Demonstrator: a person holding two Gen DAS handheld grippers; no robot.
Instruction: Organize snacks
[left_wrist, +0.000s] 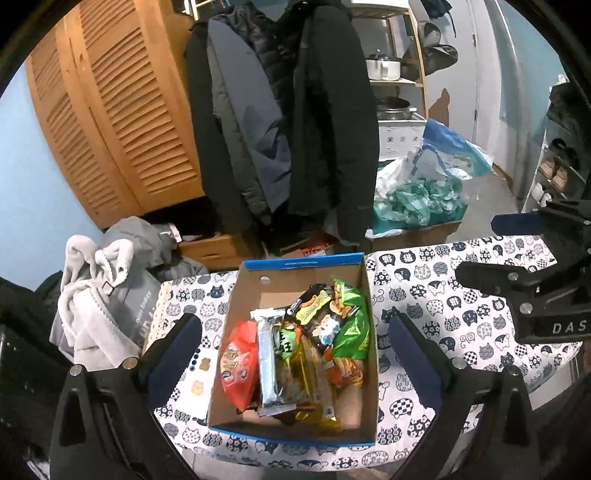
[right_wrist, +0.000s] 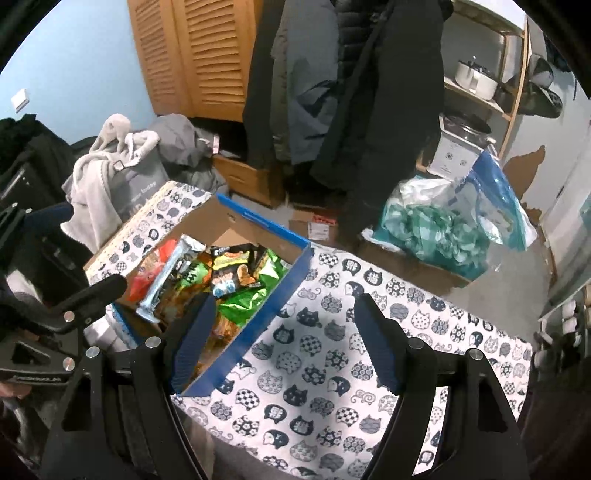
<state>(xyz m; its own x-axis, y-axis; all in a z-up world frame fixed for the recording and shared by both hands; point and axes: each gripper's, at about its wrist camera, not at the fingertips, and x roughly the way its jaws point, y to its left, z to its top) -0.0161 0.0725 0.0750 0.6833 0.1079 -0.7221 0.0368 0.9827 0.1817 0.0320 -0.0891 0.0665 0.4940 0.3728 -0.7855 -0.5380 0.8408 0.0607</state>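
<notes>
Both grippers are released, nothing in either one. Left gripper (left_wrist: 295, 343) hangs over the box (left_wrist: 295, 264) with its jaws spread as wide as they go, one finger on each side of the box and clear of it. Right gripper (right_wrist: 284, 343) has its jaws parted too, sitting just right of the box over bare cloth, its left finger overlapping the box's blue wall in its own view.

Everything else relative to the box, big to small. Table (left_wrist: 461, 295) under it has a white cloth printed with cat faces. Behind the box hang dark coats (left_wrist: 332, 129), with a louvered wooden cabinet (left_wrist: 122, 122) back-left and a heap of teal bags (left_wrist: 417, 199) back-right. Left of it there's a pile of grey clothes (left_wrist: 96, 295).

Box itself is cardboard with a blue rim, open on top, and the snacks are all inside. Green bag (left_wrist: 352, 325) is on the right side, red bag (left_wrist: 238, 365) on the left, silver bar (left_wrist: 269, 365) just right of the red one, dark packet (left_wrist: 317, 314) toward the back middle. Orange and yellow packs underneath, can't make out what they are.
</notes>
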